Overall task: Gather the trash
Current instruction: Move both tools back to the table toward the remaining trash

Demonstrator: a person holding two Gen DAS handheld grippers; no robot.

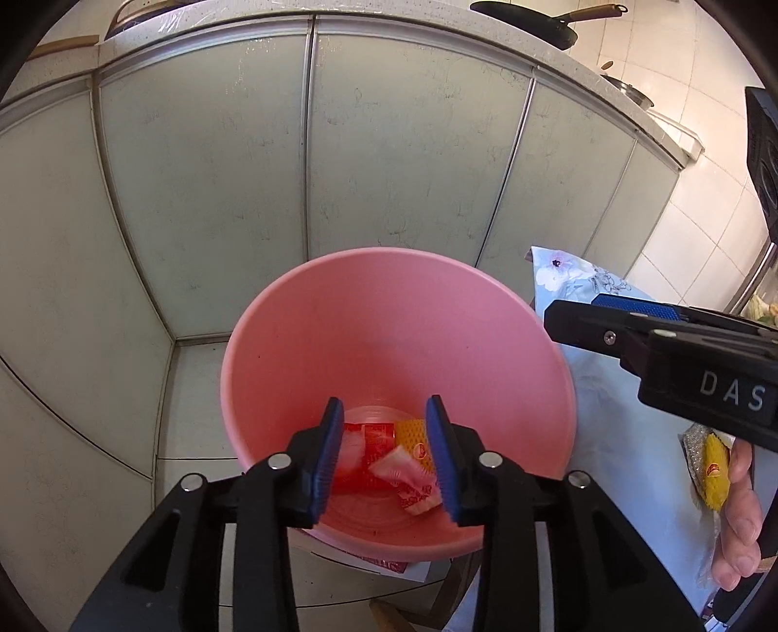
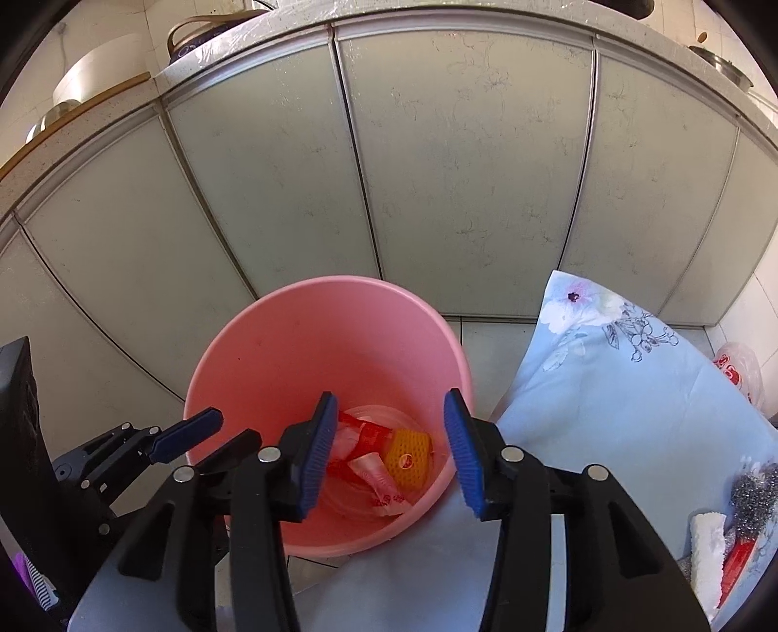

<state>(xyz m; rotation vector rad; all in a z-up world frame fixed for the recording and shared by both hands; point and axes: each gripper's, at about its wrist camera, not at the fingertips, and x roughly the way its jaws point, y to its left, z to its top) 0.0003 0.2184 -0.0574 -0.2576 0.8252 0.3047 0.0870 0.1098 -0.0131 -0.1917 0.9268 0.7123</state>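
A pink bucket (image 1: 389,311) stands on the floor by the cabinets; it also shows in the right wrist view (image 2: 311,340). Inside lie red wrappers (image 1: 374,445) and a yellow foam net (image 1: 413,437), seen too in the right wrist view as red wrappers (image 2: 369,442) and a yellow net (image 2: 408,457). My left gripper (image 1: 386,462) is open and empty above the bucket. My right gripper (image 2: 391,452) is open and empty above the bucket; it shows at the right of the left wrist view (image 1: 608,316).
A table with a light blue floral cloth (image 2: 608,389) stands right of the bucket. On it lie a steel scourer (image 2: 751,491), white foam (image 2: 705,549) and a yellow wrapper (image 1: 715,476). Grey-green cabinet doors (image 1: 389,146) stand behind. A pan (image 1: 535,22) sits on the counter.
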